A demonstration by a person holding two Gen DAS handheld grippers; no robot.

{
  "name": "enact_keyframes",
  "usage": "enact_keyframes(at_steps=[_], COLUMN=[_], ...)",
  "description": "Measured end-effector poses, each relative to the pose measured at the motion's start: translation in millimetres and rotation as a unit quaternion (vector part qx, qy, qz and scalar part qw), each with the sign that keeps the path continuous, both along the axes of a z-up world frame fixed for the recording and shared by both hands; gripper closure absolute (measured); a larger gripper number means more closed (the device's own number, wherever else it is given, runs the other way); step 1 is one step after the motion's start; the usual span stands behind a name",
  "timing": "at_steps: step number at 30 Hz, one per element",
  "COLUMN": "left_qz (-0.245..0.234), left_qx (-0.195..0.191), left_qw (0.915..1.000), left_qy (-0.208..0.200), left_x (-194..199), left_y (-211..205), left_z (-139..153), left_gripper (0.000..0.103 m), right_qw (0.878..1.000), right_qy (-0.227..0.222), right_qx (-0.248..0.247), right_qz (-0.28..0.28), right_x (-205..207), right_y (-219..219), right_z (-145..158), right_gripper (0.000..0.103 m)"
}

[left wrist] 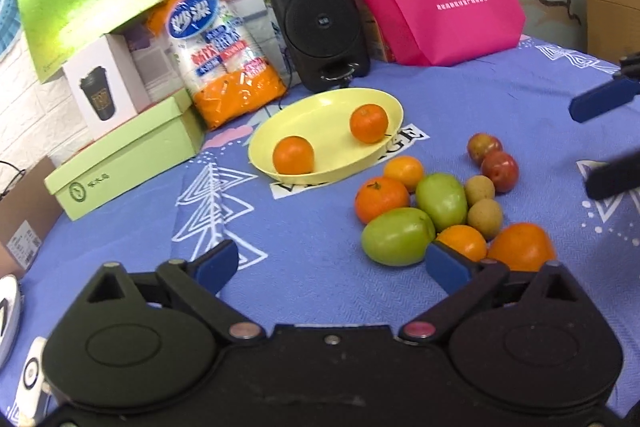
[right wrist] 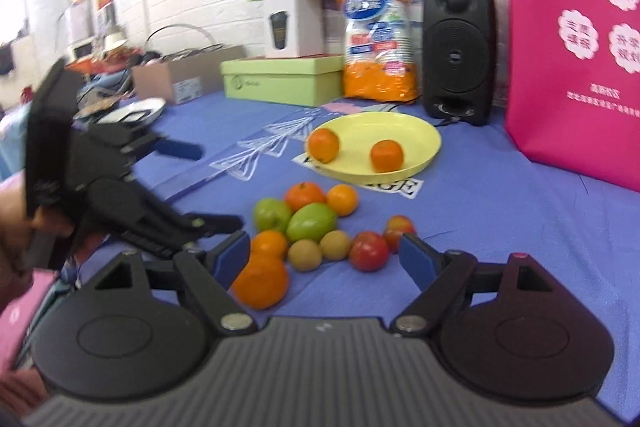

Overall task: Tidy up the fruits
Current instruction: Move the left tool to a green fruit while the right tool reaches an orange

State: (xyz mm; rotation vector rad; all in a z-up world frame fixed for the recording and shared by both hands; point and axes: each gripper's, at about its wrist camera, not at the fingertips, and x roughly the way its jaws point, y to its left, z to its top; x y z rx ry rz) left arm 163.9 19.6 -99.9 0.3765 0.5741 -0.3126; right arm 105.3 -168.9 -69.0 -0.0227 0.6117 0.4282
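Both grippers, left gripper and right gripper, are wide open and hold nothing. A bump could send the loose fruit pile in the middle of the tabletop rolling away.

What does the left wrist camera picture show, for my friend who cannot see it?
A round yellow plastic plate holds two oranges on a blue patterned tablecloth, with a pile of loose orange, green, tan and red fruits beside it. The black left gripper is open and empty in front.
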Motion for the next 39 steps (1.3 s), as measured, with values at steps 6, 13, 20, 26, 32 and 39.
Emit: enact_keyframes(at_steps=[6,13,20,26,32,39], left_qz=[-0.014,-0.021,-0.047,-0.065,-0.069,-0.06], left_qx=[0.007,-0.031,-0.044,-0.063,-0.087,-0.063], left_qw=[0.9998,0.9984,0.9957,0.9921,0.989,0.9929], left_qy=[0.015,0.042,0.066,0.087,0.098,0.082], left_x=[11.9,27.8,34.2,42.3,46.6,38.7], left_y=[-10.1,-11.0,-8.2,-2.5,0.4,-10.6], left_z=[-10.6,-12.7,-14.1,-15.1,-13.6,-15.3], left_gripper=[0.013,0.025,0.045,0.046,0.055,0.055], right_qw=[1.0,0.999,0.995,0.993,0.991,0.991], right_qy=[0.003,0.022,0.049,0.044,0.039,0.051], right_qx=[-0.019,-0.009,-0.045,-0.061,-0.09,-0.093], right_qz=[0.006,0.029,0.072,0.089,0.094,0.076], right_x=[-8.0,-4.3,0.8,5.1,11.8,18.2], right_y=[4.5,9.1,35.9,54.0,70.8,70.6], right_z=[-4.9,-9.5,-27.5,-34.0,-42.3,-44.5], right_gripper=[0.021,0.021,0.042,0.042,0.049,0.057])
